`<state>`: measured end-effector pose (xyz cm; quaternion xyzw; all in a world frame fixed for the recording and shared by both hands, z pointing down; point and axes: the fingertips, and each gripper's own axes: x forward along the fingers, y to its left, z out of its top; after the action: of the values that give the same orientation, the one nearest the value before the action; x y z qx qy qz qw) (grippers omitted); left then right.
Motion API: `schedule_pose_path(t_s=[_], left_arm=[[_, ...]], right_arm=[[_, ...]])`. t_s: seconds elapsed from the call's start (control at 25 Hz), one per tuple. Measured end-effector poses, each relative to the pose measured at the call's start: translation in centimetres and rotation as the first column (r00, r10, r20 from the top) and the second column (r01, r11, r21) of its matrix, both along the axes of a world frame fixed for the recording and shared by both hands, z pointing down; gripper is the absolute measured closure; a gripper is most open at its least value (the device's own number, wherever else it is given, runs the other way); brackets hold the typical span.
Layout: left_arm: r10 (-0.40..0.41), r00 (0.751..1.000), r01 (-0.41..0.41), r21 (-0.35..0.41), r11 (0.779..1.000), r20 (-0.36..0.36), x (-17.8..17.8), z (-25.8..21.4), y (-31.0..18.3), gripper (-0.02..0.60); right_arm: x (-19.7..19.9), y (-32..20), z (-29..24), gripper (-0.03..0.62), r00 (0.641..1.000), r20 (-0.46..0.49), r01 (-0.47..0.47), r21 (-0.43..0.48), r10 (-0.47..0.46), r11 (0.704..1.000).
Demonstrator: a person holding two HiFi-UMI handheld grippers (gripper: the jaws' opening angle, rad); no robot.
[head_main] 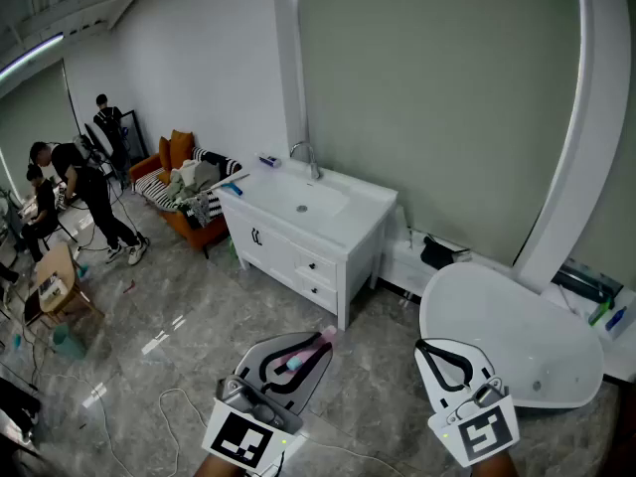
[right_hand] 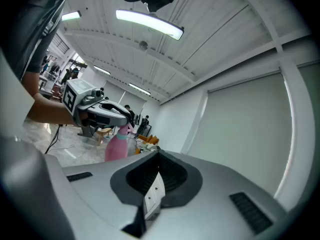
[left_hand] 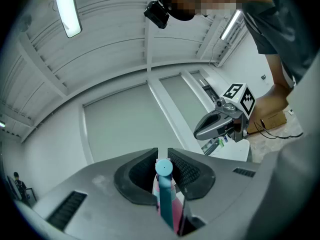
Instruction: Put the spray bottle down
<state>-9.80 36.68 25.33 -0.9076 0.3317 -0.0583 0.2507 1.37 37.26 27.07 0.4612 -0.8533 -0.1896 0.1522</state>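
The spray bottle (head_main: 301,356) is pink with a teal neck. My left gripper (head_main: 320,344) is shut on it at the bottom left of the head view. In the left gripper view the teal top (left_hand: 164,170) sticks up between the pads (left_hand: 186,171), pink below. From the right gripper view the pink bottle (right_hand: 117,146) hangs upright under the left gripper (right_hand: 129,118). My right gripper (head_main: 423,347) is held level at the bottom right, shut with nothing in it; its tips (right_hand: 159,154) meet. It also shows in the left gripper view (left_hand: 199,132).
A white vanity (head_main: 328,251) with a sink and faucet (head_main: 306,157) stands ahead. A white bathtub (head_main: 507,336) lies right, with bottles (head_main: 608,316) on a ledge beyond. An orange sofa (head_main: 184,192) and people (head_main: 84,182) are far left. A cable (head_main: 169,405) crosses the grey floor.
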Motion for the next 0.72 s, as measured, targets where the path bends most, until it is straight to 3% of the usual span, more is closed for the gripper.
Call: schedule_pose_path(t_s=[0.72], left_arm=[[-0.002,1.0,0.002,-0.005,1.0,0.002,0.08,0.17,0.49,0.523]], right_arm=[[-0.04,0.89,-0.41,0.585,0.998,0.046,0.035,0.004,-0.035,0.999]])
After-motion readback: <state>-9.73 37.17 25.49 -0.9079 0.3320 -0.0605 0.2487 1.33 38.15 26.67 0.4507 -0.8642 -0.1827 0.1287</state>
